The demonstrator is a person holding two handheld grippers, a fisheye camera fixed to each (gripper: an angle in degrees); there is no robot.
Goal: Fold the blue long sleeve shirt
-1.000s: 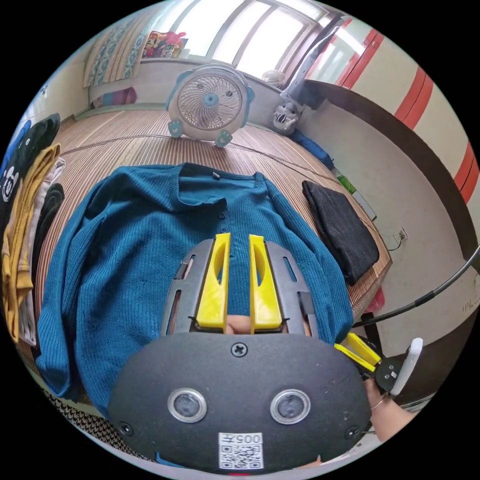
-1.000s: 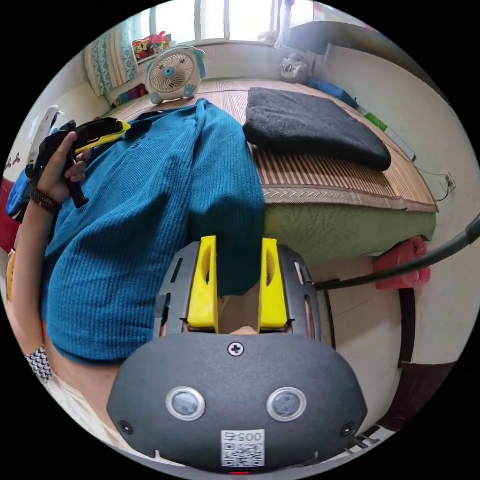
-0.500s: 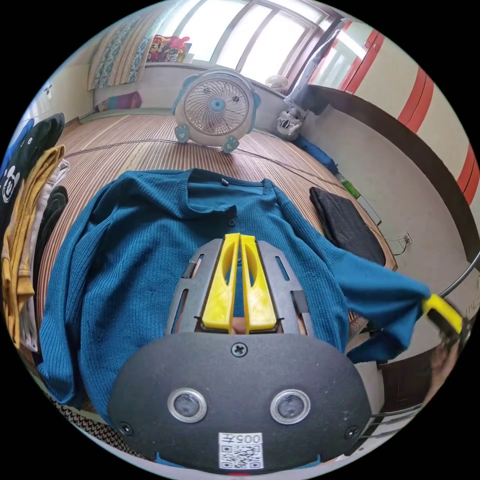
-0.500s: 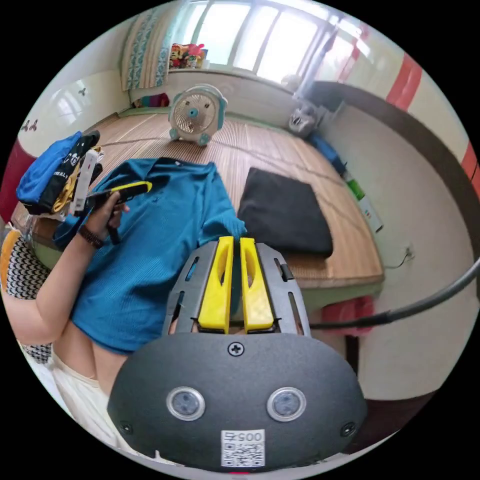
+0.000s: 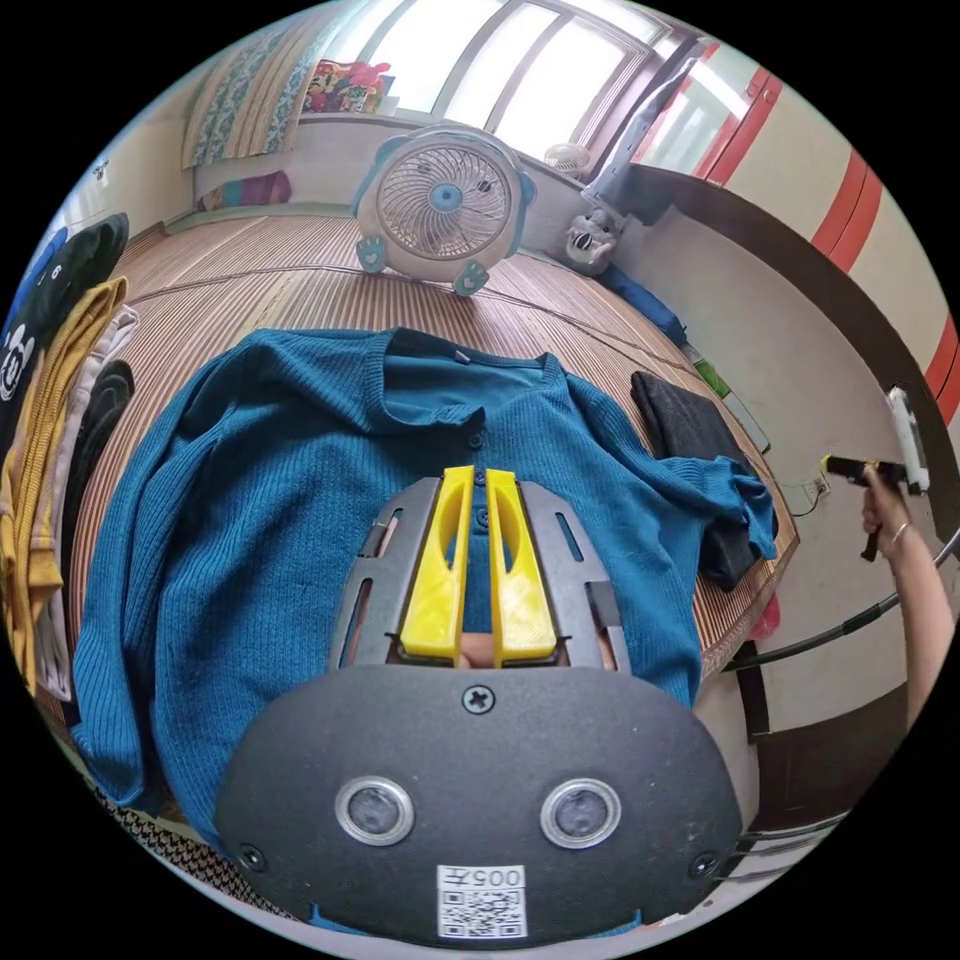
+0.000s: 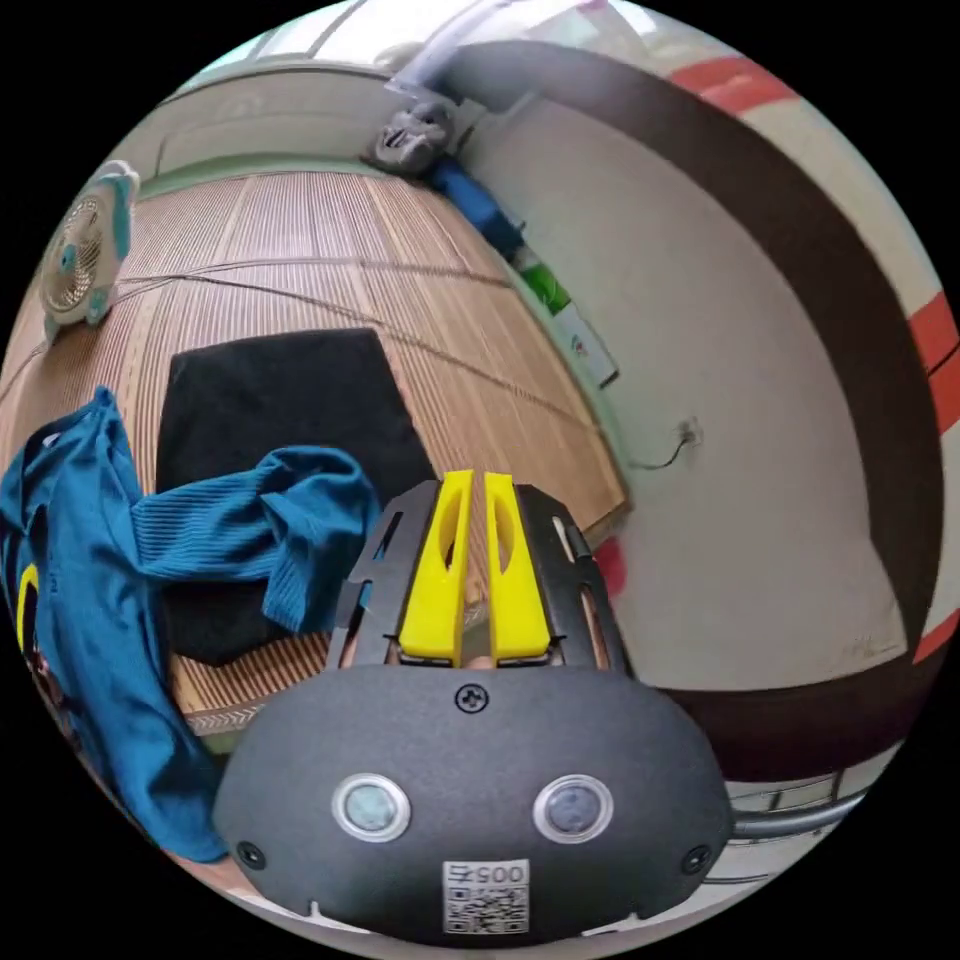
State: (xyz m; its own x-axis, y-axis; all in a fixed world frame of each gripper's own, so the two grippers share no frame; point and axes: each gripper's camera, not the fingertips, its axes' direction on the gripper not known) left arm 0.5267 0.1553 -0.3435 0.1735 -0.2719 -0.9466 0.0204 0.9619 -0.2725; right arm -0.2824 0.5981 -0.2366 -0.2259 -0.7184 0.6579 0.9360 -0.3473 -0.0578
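No readable text or signs

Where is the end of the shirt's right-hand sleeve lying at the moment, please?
In the left gripper view the sleeve end lies bunched at the right, draped over the folded black cloth near the mat's edge.

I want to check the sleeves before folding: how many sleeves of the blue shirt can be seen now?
2. One sleeve lies along the shirt's side near the clothes pile; the other sleeve lies across the black cloth.

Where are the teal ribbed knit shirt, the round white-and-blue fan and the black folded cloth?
teal ribbed knit shirt (image 5: 250, 520), left gripper view, chest panel.
round white-and-blue fan (image 5: 445, 200), left gripper view, grille centre.
black folded cloth (image 6: 285, 400), right gripper view, top face.
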